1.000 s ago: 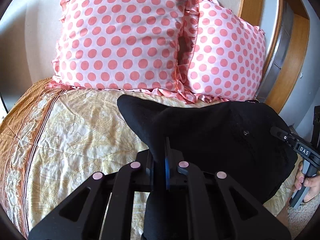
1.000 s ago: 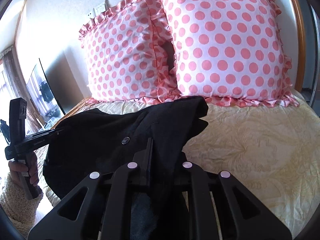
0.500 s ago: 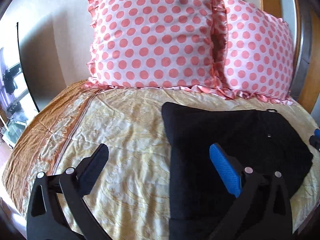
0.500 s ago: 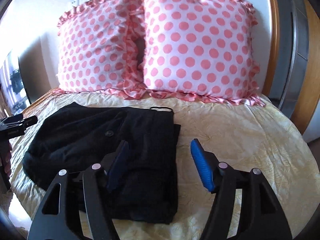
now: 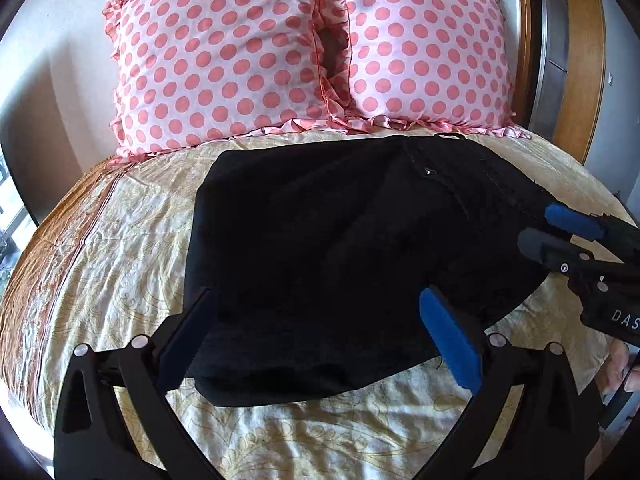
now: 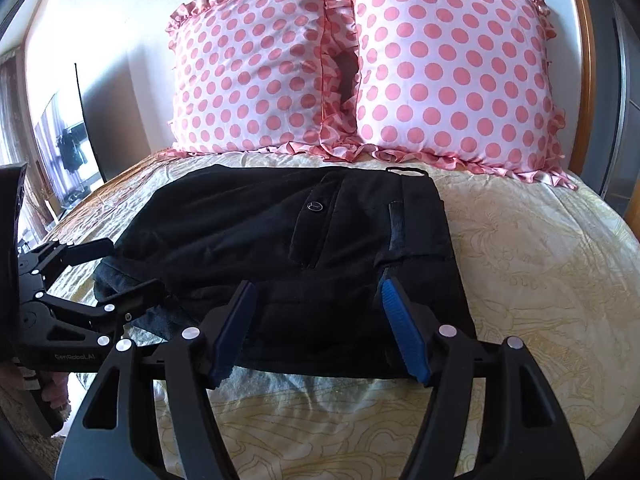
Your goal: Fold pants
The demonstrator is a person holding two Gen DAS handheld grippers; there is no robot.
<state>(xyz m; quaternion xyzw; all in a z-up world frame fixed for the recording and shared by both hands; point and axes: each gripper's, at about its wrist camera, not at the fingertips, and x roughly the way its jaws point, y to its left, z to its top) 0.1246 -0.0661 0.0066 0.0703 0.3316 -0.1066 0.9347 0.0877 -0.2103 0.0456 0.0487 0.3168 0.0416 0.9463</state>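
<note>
The black pants (image 5: pixel 340 248) lie folded in a thick rectangle on the yellow bedspread (image 5: pixel 120 264), waistband and button toward the right. My left gripper (image 5: pixel 316 296) stands wide open over the fold's near edge, its pads apart from the cloth. In the right wrist view the pants (image 6: pixel 280 232) lie flat with the button up. My right gripper (image 6: pixel 318 284) hovers over their near edge with its jaws opening; cloth lies below the blue pads without being pinched. Each gripper shows in the other's view: the right gripper (image 5: pixel 540 226) and the left gripper (image 6: pixel 132 266) at the pants' sides.
Two pink polka-dot pillows (image 5: pixel 224 60) (image 6: pixel 452 76) lean against the wall behind the pants. A wooden frame (image 5: pixel 580 52) rises at the right. A dark screen (image 6: pixel 104 120) stands beyond the bed's left side. A person's hand (image 5: pixel 620 364) grips the right tool's handle.
Both grippers were shut on raised black cloth a second ago. They have let go, opened, and drawn back and down. The pants now lie folded flat.
</note>
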